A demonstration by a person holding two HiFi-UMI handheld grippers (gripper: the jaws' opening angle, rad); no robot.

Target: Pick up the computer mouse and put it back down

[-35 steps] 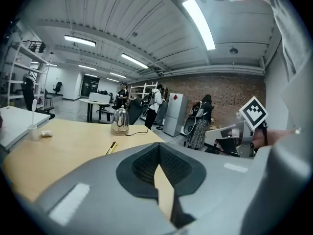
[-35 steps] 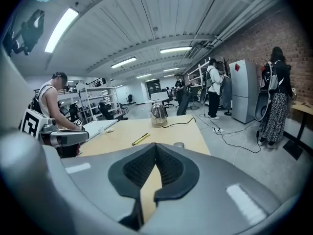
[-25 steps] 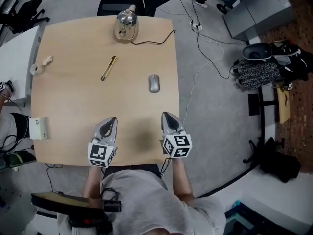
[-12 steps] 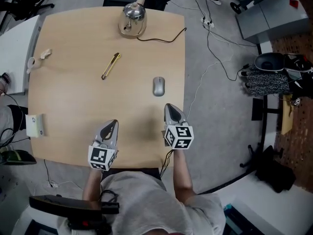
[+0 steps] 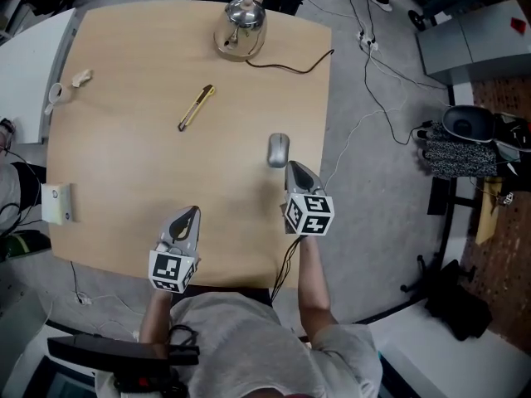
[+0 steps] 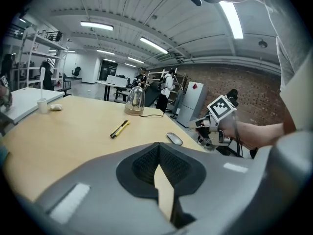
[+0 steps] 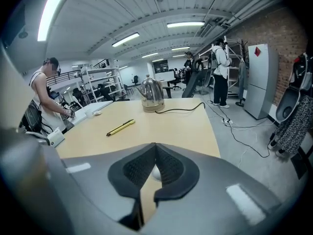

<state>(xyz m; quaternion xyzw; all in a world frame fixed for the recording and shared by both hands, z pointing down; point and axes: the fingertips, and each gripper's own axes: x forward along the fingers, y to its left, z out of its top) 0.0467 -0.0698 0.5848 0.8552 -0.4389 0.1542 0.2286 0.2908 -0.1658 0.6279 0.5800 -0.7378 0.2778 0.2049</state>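
Mouse [image 5: 278,150] near right table [image 5: 309,89] edge, just ahead of right gripper [image 5: 293,167], jaws closed, empty; left gripper [image 5: 192,212] likewise.

One desk [image 5: 124,181], one mouse [image 5: 278,150], one kettle [image 5: 241,23], one yellow cutter [image 5: 196,107]. One white box [image 5: 56,203], one cup [image 5: 55,94]. Two tongs: left tongs [image 5: 190,213], right tongs [image 5: 292,167].

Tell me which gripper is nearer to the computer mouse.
Right. The right gripper sits just short of the computer mouse, on its near side. The left gripper hangs over the near part of the table, well off to the mouse's left.
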